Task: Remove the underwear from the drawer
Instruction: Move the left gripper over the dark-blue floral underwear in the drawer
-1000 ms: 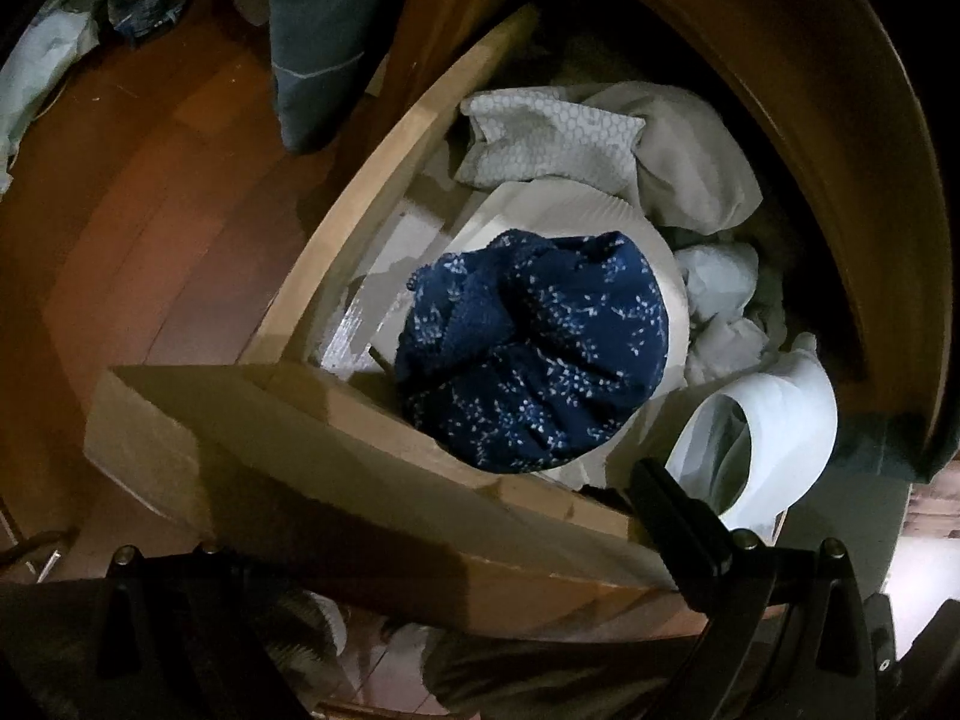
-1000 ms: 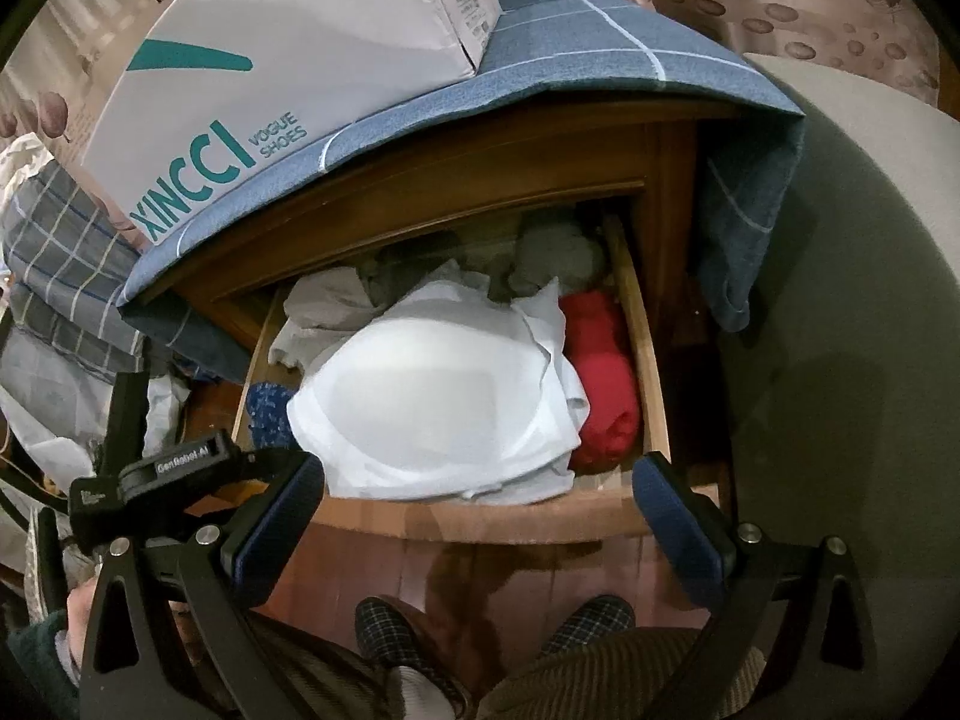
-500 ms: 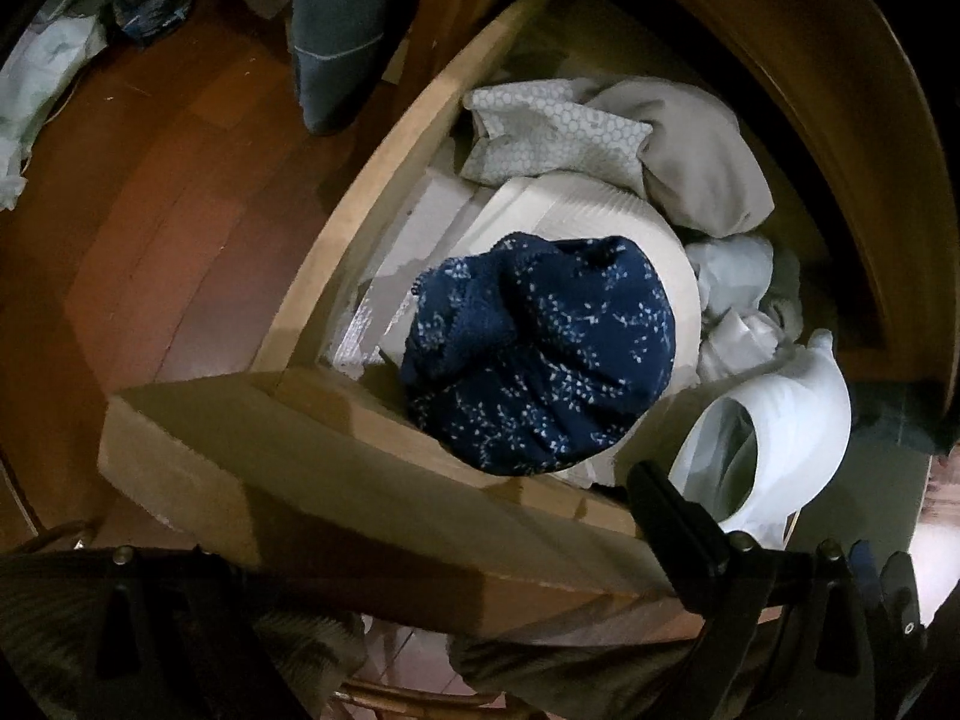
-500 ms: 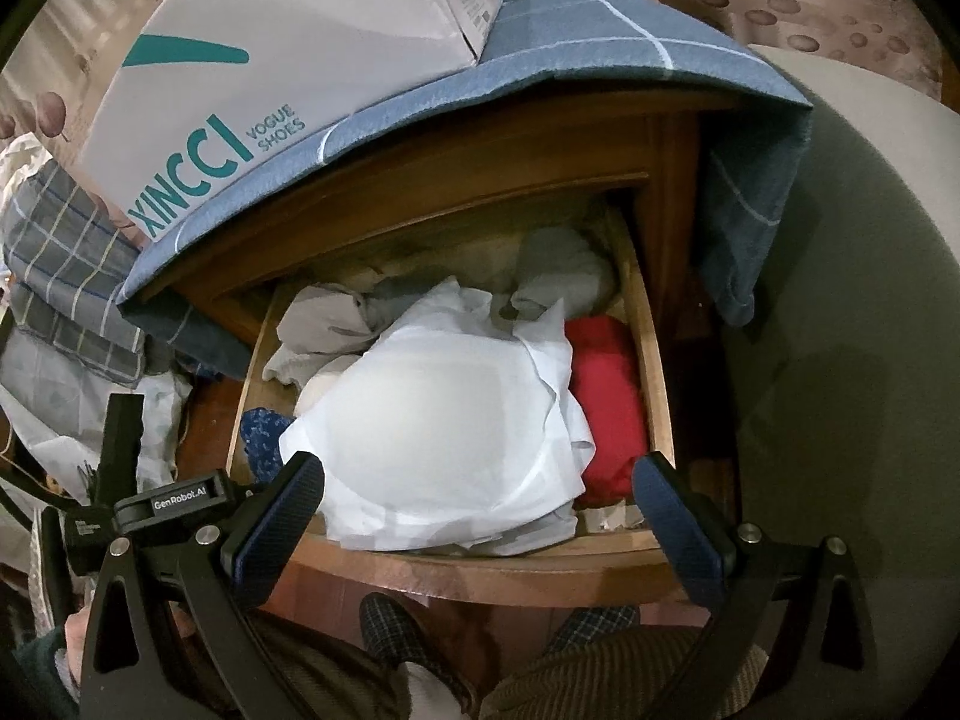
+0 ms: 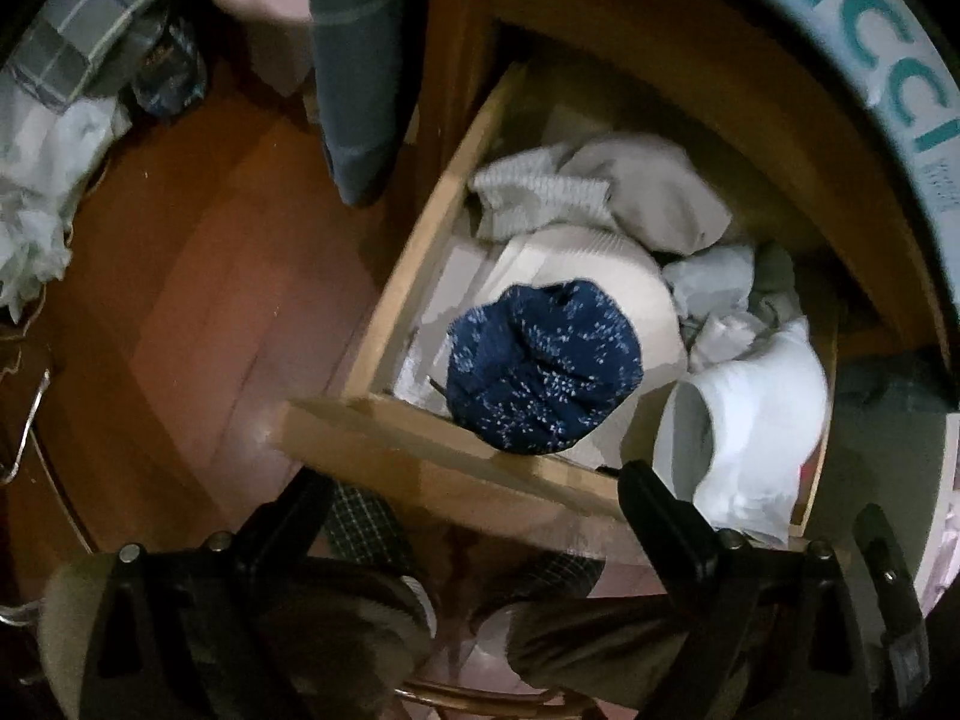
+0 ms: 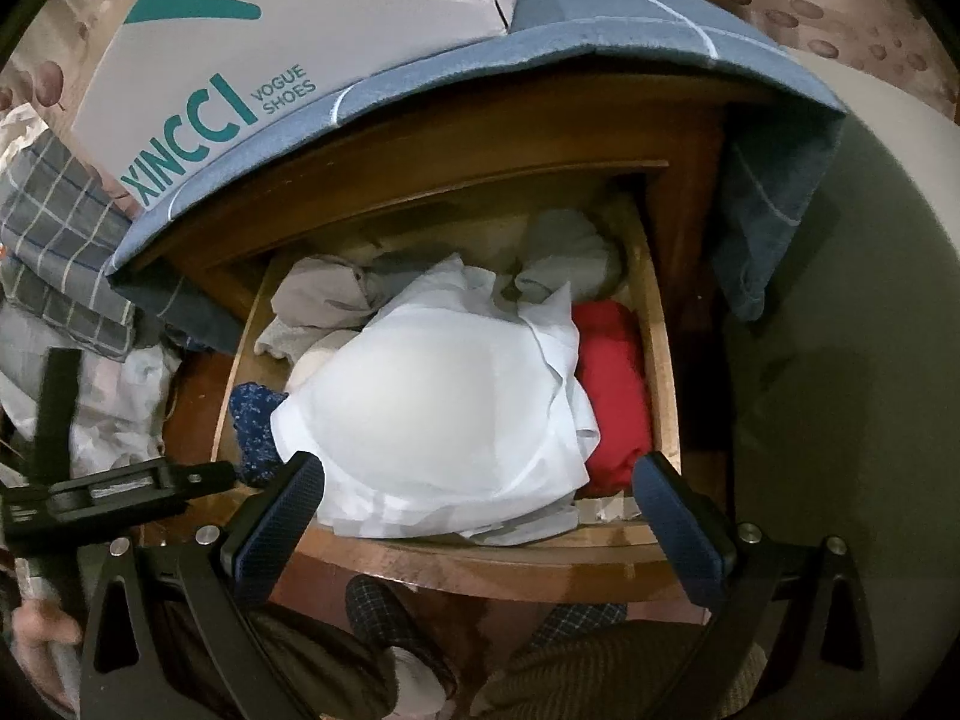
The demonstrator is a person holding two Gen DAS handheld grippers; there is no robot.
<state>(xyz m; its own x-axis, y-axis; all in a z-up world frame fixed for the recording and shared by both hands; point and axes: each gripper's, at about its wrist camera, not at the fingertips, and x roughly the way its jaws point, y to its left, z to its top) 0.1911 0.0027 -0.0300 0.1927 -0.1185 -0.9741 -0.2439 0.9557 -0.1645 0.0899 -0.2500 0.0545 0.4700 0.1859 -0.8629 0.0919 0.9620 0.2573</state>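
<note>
The wooden drawer (image 5: 396, 276) (image 6: 657, 360) stands pulled out and is full of clothing. A dark blue flowered garment (image 5: 543, 366) (image 6: 255, 420) lies at its front left on a cream pad. A white padded bra (image 6: 432, 408) (image 5: 750, 414) covers the middle, with a red garment (image 6: 615, 390) at the right side. My left gripper (image 5: 468, 510) hovers open above the drawer's front edge, holding nothing. My right gripper (image 6: 480, 504) is open too, its fingers spanning the front of the white bra without touching it.
A white shoe box (image 6: 288, 30) sits on a blue checked cloth (image 6: 630, 18) over the cabinet top. Wood floor (image 5: 180, 312) lies left of the drawer, with white plastic bags (image 5: 36, 192) and plaid fabric. The person's slippered feet (image 6: 384, 618) stand under the drawer front.
Both grippers have lifted and drawn back from the drawer; the left view now takes in more floor and the shoe box. The clothes lie as before.
</note>
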